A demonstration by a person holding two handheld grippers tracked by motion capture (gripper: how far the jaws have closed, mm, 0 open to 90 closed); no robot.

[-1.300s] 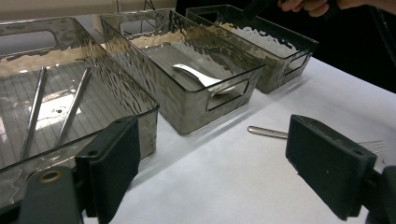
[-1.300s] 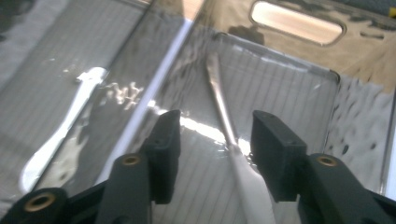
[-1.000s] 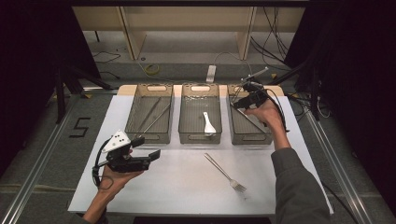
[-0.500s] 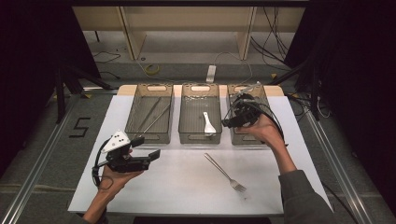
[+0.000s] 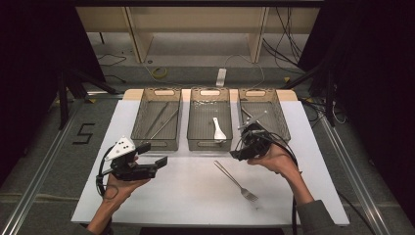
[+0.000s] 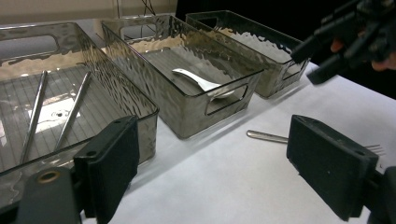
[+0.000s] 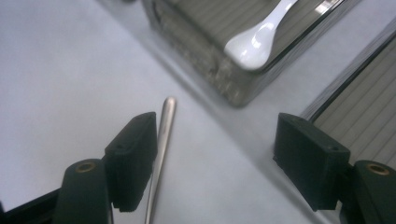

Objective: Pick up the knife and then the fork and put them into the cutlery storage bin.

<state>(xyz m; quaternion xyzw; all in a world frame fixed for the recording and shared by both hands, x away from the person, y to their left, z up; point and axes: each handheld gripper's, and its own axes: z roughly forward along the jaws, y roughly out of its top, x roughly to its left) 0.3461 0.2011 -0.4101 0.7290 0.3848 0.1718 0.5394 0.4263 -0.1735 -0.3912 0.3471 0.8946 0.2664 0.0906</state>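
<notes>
- Three clear bins (image 5: 209,119) line the worktop's (image 5: 186,191) far side in the high view, sorting cutlery; the fork (image 5: 236,180) lies loose just in front of the middle bin, with the right gripper (image 5: 240,148) above its handle end.
- Left gripper view: the left gripper (image 6: 233,163) waits with fingers spread and empty; the spoon (image 6: 198,83) rests in that middle bin.
- Right gripper view: spread fingers (image 7: 133,158) hold nothing, the fork handle (image 7: 161,144) beside the left one; the middle bin's corner (image 7: 233,86) crowds the approach.

White table (image 5: 195,196): fork (image 5: 235,179), 3 trays (image 5: 210,145)
</notes>
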